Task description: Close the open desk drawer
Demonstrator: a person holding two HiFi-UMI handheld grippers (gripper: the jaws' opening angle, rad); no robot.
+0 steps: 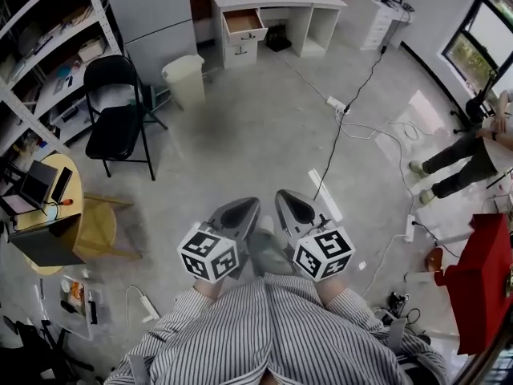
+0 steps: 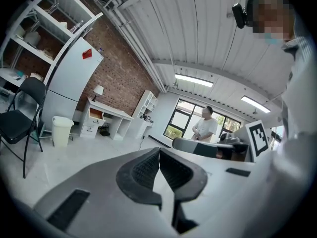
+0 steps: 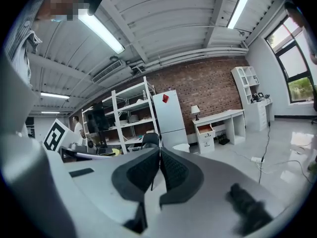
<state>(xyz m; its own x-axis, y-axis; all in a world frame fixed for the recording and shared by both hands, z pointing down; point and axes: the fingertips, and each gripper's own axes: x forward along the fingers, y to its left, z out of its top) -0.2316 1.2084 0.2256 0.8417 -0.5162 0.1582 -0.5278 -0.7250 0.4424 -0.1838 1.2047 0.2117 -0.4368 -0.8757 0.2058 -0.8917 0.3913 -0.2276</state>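
Left gripper point(image 2: 159, 151): grey, fills the foreground; jaws together, ribbed pads meeting, nothing between them
Desk point(image 2: 111, 114): white, far across the pale floor, against a brick wall point(image 2: 119, 78)
Drawer point(image 2: 95, 115): at the desk's left end, pulled open, brown inside
Lamp point(image 2: 98, 89): small, white shade, on the desktop above the drawer
Bin point(image 2: 61, 131): white, on the floor left of the desk
Tall cabinet point(image 2: 69, 88): white, red label near its top, behind the bin
Folding chair point(image 2: 20, 123): black, at the left edge
Shelf unit point(image 2: 148, 102): white, right of the desk
Person point(image 2: 204, 127): white shirt, standing before the window point(image 2: 179, 125)
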